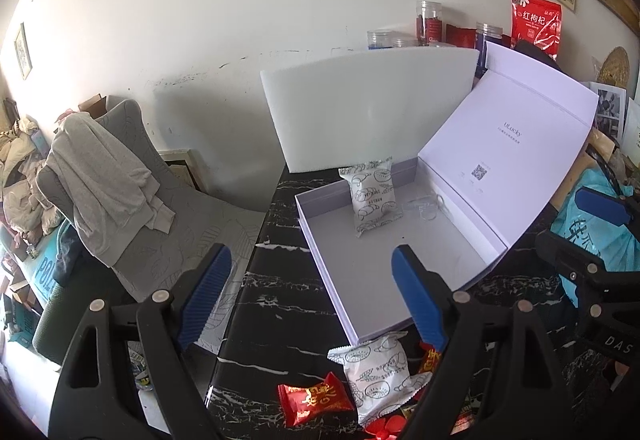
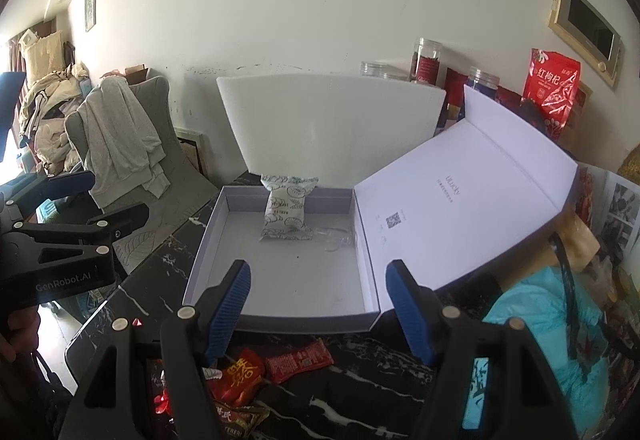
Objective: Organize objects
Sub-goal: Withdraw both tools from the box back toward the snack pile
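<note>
An open white box [image 1: 400, 272] [image 2: 296, 280] lies on the black marble table, its lid [image 1: 508, 152] [image 2: 460, 208] folded back to the right. One white printed snack packet [image 1: 372, 196] [image 2: 286, 210] leans against the box's far wall. My left gripper [image 1: 312, 292] hangs open and empty over the box's near left corner. Below it lie a second white packet [image 1: 376, 376] and a red candy [image 1: 314, 398]. My right gripper [image 2: 318, 308] is open and empty above the box's near wall. Red candies [image 2: 240, 372] [image 2: 298, 358] lie beneath it.
A white foam sheet [image 1: 372, 108] [image 2: 332, 124] stands behind the box. Jars [image 1: 428, 22] and a red bag [image 1: 534, 24] line the wall. A grey chair with a sweater [image 1: 108, 184] stands left of the table. A teal bag [image 2: 548, 328] sits at right.
</note>
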Demonstrator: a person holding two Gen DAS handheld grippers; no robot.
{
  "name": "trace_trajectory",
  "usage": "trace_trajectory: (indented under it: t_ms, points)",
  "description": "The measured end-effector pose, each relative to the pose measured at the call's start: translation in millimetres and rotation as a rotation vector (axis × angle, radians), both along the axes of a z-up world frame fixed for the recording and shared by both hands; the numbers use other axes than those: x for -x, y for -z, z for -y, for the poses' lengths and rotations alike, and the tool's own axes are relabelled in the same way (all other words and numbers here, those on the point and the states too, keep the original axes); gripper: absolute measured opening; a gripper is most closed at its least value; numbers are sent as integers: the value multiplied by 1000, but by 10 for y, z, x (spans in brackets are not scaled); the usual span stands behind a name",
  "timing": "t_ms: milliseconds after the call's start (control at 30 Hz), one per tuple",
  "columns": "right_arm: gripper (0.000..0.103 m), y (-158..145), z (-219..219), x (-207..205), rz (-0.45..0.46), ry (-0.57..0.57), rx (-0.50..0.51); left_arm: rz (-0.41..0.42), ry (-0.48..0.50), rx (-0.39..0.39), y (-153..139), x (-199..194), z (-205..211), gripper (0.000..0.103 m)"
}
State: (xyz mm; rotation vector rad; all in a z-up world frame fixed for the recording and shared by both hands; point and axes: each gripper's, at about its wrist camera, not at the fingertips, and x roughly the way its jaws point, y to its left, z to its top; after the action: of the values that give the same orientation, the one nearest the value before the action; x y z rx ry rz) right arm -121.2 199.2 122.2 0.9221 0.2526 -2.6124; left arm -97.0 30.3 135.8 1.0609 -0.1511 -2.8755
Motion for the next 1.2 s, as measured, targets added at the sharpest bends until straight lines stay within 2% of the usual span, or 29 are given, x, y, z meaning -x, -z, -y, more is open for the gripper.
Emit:
trace_trajectory:
  t_ms: [233, 567, 1200]
  points:
    - [71, 166, 13, -98, 31, -11, -7, 30, -5, 3, 137, -87, 10, 82]
    - [71, 401, 77, -214, 72, -60, -17, 89, -7, 46, 438, -199, -48, 82]
    - [71, 902, 129, -505, 166, -116, -42, 161, -20, 49, 895, -416, -16, 82]
